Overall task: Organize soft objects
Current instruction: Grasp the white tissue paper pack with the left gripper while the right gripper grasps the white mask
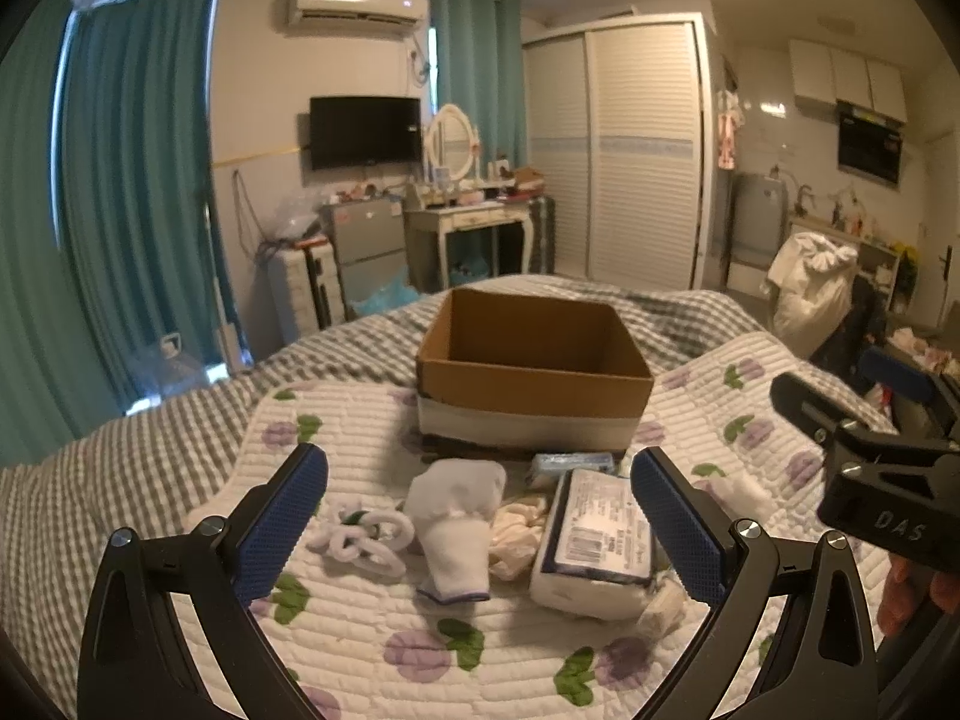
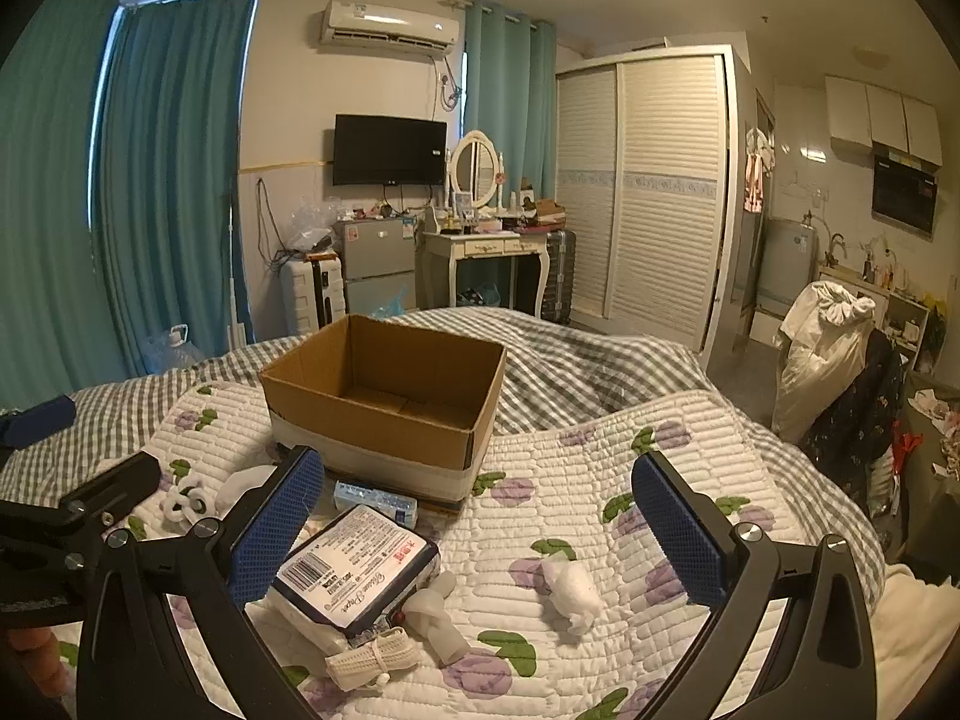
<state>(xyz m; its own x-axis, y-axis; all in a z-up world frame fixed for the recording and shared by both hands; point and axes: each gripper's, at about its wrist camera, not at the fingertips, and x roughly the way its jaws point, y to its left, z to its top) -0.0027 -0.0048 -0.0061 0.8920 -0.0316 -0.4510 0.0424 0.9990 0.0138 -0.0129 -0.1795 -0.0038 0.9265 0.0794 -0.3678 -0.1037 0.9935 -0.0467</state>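
Currently, from the left wrist view: left gripper (image 1: 479, 513) spread wide, nothing between its blue pads, held above a flowered quilt (image 1: 360, 624) on the bed. Cardboard box (image 1: 534, 387) upright on the quilt beyond the pile, open-topped, interior showing bare brown walls. Directly before the fingers, a row of soft items: white looped hair tie (image 1: 363, 537) at left, white sock (image 1: 456, 525) beside it, cream crumpled cloth (image 1: 519, 531) touching the sock, then a wrapped tissue pack (image 1: 600, 543) with a printed label. Small blue packet (image 1: 570, 465) just behind the tissue pack, close to the box base. Right gripper (image 1: 870, 462) seen at the right edge, side on; opening not readable from this view.

From the right wrist view: right gripper (image 2: 479, 519) likewise spread wide and gripping nothing. Box (image 2: 384, 402) ahead and left, floor of it visible and bare. Tissue pack (image 2: 360, 579) near the left finger, blue packet (image 2: 375, 501) between it and the box. White knotted cloth (image 2: 435, 615) and a bundled mesh item (image 2: 372, 657) just beside the pack. Small white wad (image 2: 573, 594) apart on the quilt (image 2: 600, 468), between the fingers.
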